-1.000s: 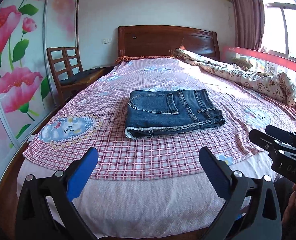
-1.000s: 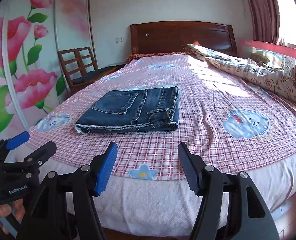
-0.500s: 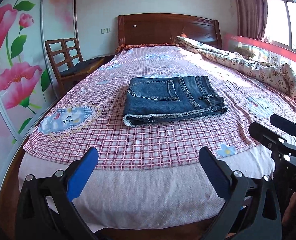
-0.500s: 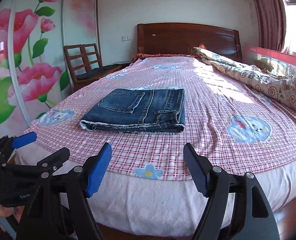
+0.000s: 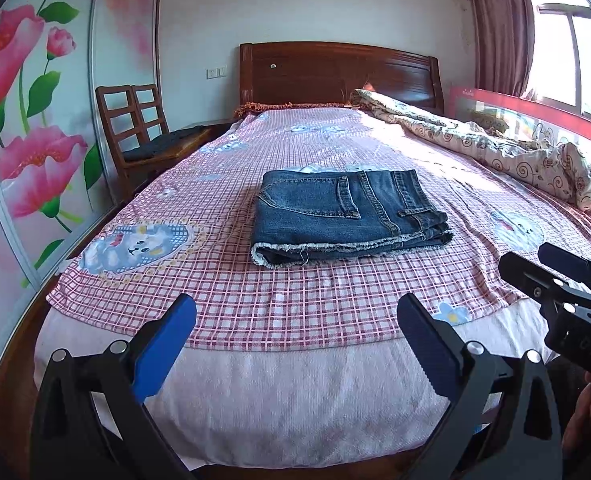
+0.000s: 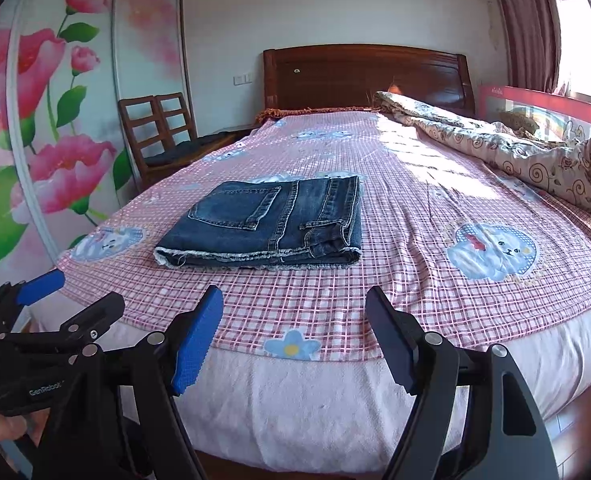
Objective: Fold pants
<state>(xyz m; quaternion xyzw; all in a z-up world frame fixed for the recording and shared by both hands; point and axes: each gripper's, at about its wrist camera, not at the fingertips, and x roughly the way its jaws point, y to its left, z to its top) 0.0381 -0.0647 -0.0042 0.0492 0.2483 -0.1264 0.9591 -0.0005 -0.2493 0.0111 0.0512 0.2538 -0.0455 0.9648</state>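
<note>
Folded jeans [image 5: 349, 216] lying flat on the checked sheet [image 5: 255, 304] near the middle of the bed [image 5: 279, 408], frayed hems toward the foot, back pocket up, in 1 neat stack. Left tool [image 5: 295, 344] hovering at the foot of the bed, fingers spread wide with nothing between them, well short of the jeans, which sit ahead and slightly right of its centre line. Right tool [image 6: 293, 330] likewise at the foot end, open and empty, jaws having just been opening, with the jeans [image 6: 267, 226] ahead and a little to its left. No contact between either tool and the denim; bare sheet showing between fingertips and the frayed edge. Each tool visible at the edge of the other's view, side by side. Rumpled patterned quilt [image 5: 495, 148] bunched along the window side of the bed, apart from the jeans. 2 wooden chairs [image 5: 135, 128] beside the bed near the flowered wardrobe doors [image 5: 35, 120], wooden headboard [image 5: 335, 72] at the far end.
</note>
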